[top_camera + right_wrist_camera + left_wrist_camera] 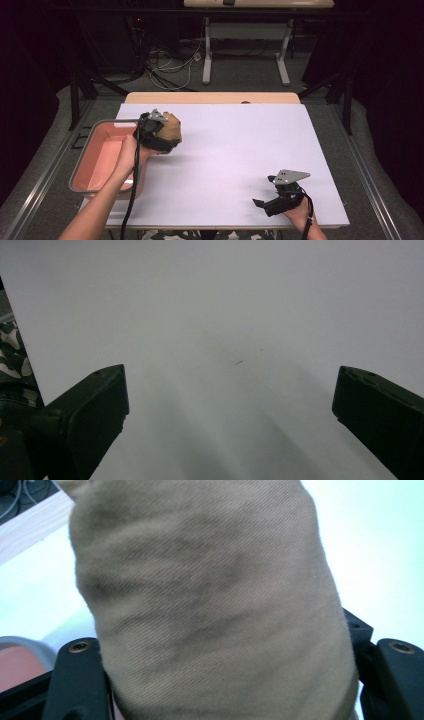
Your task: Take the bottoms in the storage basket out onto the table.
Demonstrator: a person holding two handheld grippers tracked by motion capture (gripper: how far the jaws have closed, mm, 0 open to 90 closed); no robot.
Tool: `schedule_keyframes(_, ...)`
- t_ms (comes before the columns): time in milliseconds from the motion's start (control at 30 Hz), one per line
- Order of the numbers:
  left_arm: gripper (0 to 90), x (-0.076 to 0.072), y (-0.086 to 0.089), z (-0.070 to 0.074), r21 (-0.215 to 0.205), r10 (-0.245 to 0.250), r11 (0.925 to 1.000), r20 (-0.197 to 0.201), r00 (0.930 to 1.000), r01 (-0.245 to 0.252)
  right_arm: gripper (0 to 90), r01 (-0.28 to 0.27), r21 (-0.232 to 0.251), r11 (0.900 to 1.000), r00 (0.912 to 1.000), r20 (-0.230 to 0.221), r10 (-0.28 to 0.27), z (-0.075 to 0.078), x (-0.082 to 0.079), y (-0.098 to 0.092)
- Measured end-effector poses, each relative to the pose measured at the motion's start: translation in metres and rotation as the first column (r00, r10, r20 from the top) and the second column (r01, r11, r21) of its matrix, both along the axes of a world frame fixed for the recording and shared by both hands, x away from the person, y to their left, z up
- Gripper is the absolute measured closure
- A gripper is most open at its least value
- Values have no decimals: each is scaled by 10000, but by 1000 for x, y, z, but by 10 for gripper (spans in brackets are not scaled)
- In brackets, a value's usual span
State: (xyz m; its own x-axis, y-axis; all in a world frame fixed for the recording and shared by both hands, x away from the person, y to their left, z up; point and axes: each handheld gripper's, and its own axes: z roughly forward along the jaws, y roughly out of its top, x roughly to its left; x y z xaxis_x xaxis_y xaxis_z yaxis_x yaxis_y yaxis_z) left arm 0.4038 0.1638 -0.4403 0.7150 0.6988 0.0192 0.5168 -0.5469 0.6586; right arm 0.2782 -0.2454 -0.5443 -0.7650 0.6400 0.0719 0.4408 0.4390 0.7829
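Note:
A rolled tan cloth bundle (171, 131) is clamped in my left gripper (161, 134), held just above the white table near the right edge of a pink bin (100, 155). In the left gripper view the tan cloth (210, 605) bulges between the two black jaws, which press on its sides. My right gripper (265, 204) rests low near the table's front right, jaws wide apart. The right gripper view has bare white table (225, 330) between its fingers (95, 405).
The pink bin with a grey rim sits at the table's left edge, partly off the white sheet. A wooden strip (210, 97) runs along the far edge. Beyond stand a second table's legs (207, 55) and floor cables.

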Motion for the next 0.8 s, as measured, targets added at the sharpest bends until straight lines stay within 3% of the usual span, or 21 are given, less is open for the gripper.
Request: schedule_keyframes(800, 290, -10, -50, -25, -187, -1087, 9940, -326, 9935, 1082, 13, 133, -32, 9999, 9999, -64, -133, -1, 2, -2)
